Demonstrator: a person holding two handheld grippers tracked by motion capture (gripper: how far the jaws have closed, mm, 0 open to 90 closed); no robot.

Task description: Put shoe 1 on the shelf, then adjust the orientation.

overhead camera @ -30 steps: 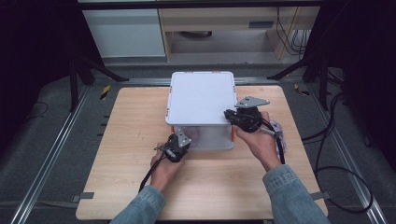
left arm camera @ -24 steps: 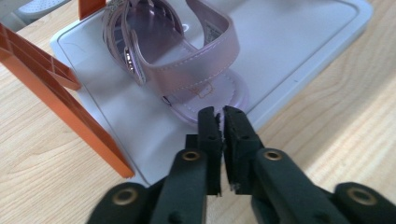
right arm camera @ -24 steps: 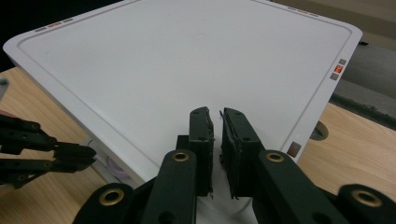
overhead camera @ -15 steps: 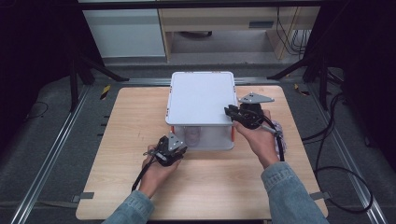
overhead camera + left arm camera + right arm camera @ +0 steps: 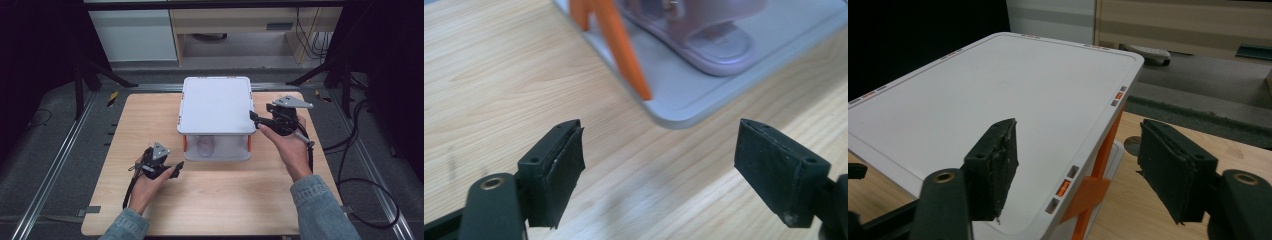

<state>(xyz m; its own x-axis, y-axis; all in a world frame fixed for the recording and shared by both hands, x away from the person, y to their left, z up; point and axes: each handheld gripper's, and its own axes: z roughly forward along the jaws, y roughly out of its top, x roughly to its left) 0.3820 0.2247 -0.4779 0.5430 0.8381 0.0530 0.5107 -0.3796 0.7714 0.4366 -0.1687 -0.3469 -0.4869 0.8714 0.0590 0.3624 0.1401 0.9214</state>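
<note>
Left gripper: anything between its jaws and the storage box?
Nothing visible. The left gripper is open over bare wooden table, and the box's near bottom corner with its orange latch lies just ahead, unobstructed.

One table (image 5: 215,195). On it stands one box (image 5: 215,145) with one white lid (image 5: 216,105). Two orange clips show on the box's near side (image 5: 184,144). One pale purple object lies inside the box (image 5: 205,146). Two grippers, left (image 5: 176,167) and right (image 5: 254,119), one in each of two hands.

White box (image 5: 216,105), orange clips (image 5: 1091,192).
</note>
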